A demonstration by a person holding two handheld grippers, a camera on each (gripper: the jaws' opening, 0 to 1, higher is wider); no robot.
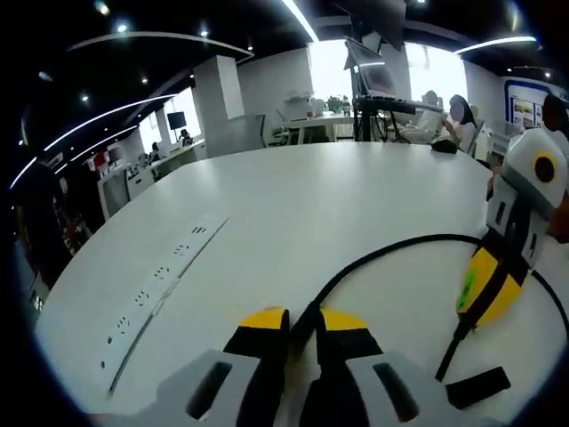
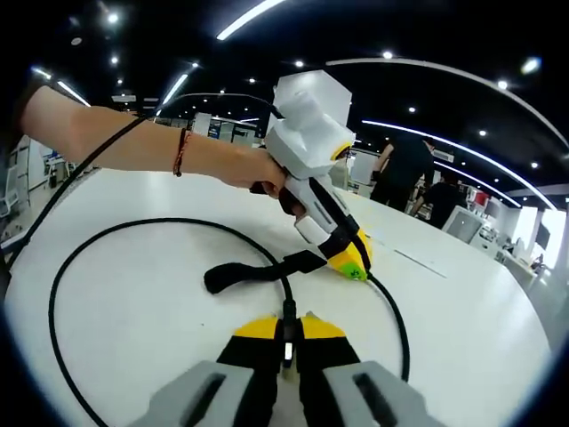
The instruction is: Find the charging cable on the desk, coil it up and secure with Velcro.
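The round white desk (image 1: 293,205) has a strip of sockets (image 1: 156,285) set into its top, off to the left in the left gripper view. Behind it stand a pillar (image 1: 218,93) and more desks with seated people (image 1: 458,120); in the right gripper view, people (image 2: 404,169) stand beyond the far edge.

The black cable (image 2: 133,231) lies on the desk in a wide loop, its Velcro strap (image 2: 258,269) flat on the top inside the loop.

The left gripper (image 1: 304,322) has its yellow tips drawn tight on the cable (image 1: 391,251). In the right gripper view the left gripper (image 2: 351,262) slants down to the desk, a hand (image 2: 253,169) with a wrist band on its grip.

The right gripper (image 2: 289,327) is likewise closed on the cable, near the strap. In the left gripper view the right gripper (image 1: 489,285) points down onto the cable.
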